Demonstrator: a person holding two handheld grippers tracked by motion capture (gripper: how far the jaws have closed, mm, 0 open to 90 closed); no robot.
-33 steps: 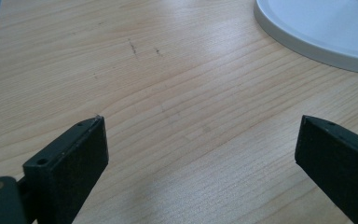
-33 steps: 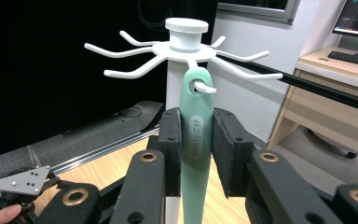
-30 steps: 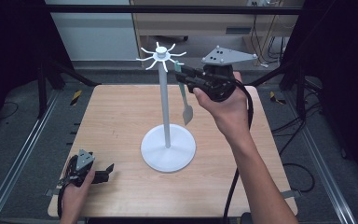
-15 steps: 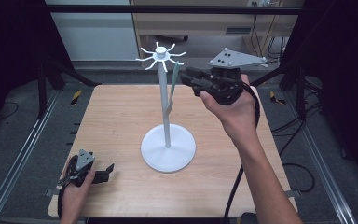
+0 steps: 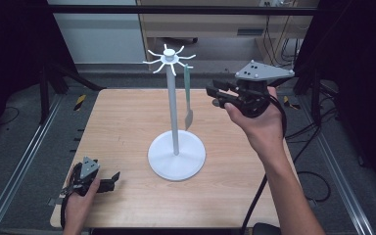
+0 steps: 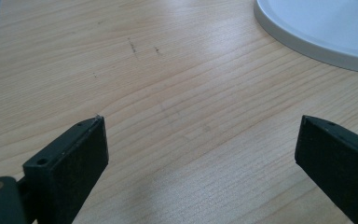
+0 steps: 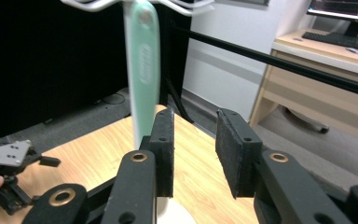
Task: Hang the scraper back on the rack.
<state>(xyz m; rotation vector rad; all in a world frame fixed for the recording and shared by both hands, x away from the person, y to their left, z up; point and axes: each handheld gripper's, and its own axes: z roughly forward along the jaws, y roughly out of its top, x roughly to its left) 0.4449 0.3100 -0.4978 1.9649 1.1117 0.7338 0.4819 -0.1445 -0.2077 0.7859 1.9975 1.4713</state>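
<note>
Your thing here is the mint-green spatula (image 5: 188,93), hanging from a hook of the white stand (image 5: 175,147) near the middle of the bench (image 5: 122,122), a touch toward the far edge. Its long axis runs straight up and down, handle at the top on the hook, grey blade pointing down at the bench. I'd judge it light and stiff in the handle, likely smooth plastic, so a bit slippery, and free to swing on its hook. Best take it mid-handle, flat faces between the pads. Your right tool (image 5: 215,93) hovers just beside the handle toward the bench's right edge, jaws parted, holding nothing. Your left tool (image 5: 111,180) rests at the near left corner, jaws spread wide, empty
</note>
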